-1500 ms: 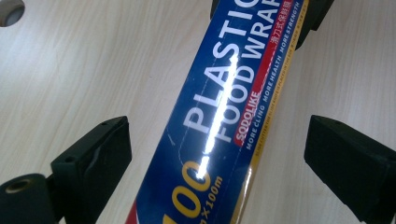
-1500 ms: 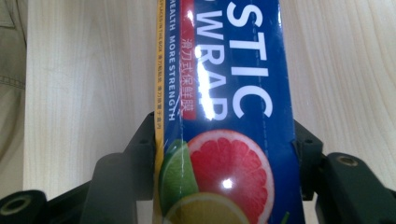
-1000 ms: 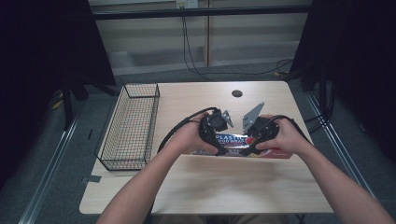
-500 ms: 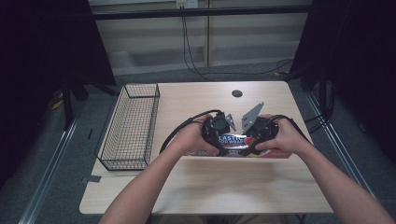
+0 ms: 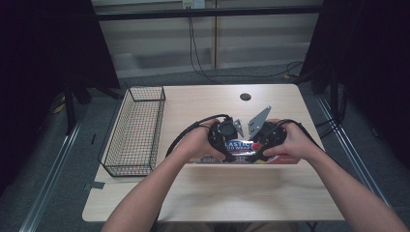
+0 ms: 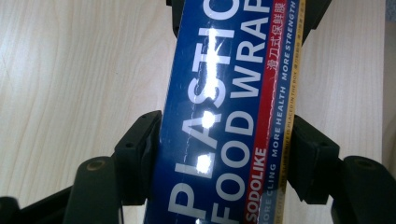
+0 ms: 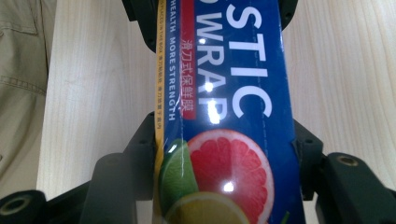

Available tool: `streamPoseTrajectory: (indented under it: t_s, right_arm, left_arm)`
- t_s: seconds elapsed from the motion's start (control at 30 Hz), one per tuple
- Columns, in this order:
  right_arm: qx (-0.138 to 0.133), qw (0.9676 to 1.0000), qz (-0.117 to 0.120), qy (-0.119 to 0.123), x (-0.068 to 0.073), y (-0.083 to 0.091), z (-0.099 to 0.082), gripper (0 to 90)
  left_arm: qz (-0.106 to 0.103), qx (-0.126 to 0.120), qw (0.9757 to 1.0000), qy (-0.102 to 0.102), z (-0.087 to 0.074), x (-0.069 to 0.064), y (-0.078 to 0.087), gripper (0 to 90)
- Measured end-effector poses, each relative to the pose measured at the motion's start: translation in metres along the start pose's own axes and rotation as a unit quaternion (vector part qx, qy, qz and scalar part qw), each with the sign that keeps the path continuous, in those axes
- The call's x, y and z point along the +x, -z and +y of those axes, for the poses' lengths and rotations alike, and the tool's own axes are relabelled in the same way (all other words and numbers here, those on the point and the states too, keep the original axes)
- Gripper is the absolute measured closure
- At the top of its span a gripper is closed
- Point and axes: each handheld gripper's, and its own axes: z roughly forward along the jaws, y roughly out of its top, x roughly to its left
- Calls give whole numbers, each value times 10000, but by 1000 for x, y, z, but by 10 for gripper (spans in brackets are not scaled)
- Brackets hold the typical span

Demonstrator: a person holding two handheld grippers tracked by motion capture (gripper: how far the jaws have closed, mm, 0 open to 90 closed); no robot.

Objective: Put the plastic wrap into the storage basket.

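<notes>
A long blue box of plastic food wrap (image 5: 240, 146) lies lengthwise on the table in front of the person. My left gripper (image 5: 226, 147) holds its left part. In the left gripper view the box (image 6: 224, 84) runs up between the black jaws, which have just been closing and now press on both its long sides (image 6: 226, 144). My right gripper (image 5: 261, 147) is shut on the right part. In the right gripper view the end printed with fruit (image 7: 224, 168) sits clamped between the jaws (image 7: 224, 154).
A black wire basket (image 5: 135, 130) stands along the left edge of the light wooden table (image 5: 203, 193). A small round dark hole (image 5: 245, 96) is near the far edge. Cables trail from both grippers. The floor around is dark.
The left gripper has sunk slightly onto the box. The box and the right gripper have stayed in place.
</notes>
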Motion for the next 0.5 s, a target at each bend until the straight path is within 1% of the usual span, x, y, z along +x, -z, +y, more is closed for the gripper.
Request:
streamPoseTrajectory:
  t_s: [0.03,0.1,0.13,0.17,0.2,0.23,0.27,0.3,0.4,0.43,0.47,0.5]
  right_arm:
    - [13,10000,-9,-2,0,0,0,431]
    - [-28,10000,6,4,1,0,1,431]
    - [-34,10000,9,2,0,0,1,431]
    - [-74,10000,41,16,0,0,1,431]
    - [-76,10000,11,29,0,1,2,431]
    - [-90,10000,31,14,-1,1,2,431]
    - [-86,10000,21,30,-1,1,2,431]
    - [-59,10000,20,49,-1,1,3,431]
    - [-14,10000,31,65,0,1,3,431]
    - [-60,10000,24,6,2,0,3,430]
    - [-26,9999,77,90,1,0,3,430]
    - [-125,9998,87,122,2,-1,3,430]
  left_arm:
    - [6,5,10000,10,0,-1,0,354]
    - [-16,97,9999,-103,2,0,0,358]
    - [-30,103,9999,-118,2,0,0,360]
    - [-13,161,9997,-157,3,0,1,360]
    - [-13,161,9997,-157,3,0,1,359]
    - [17,183,9997,-188,3,0,1,358]
    - [-24,194,9997,-151,3,0,1,363]
    - [-53,218,9996,-168,3,0,1,370]
    - [-94,229,9996,-122,4,-1,0,393]
    - [-125,281,9994,-134,4,-1,1,393]
    - [-159,322,9993,-98,4,-1,1,401]
    - [-154,338,9993,-33,5,-3,1,409]
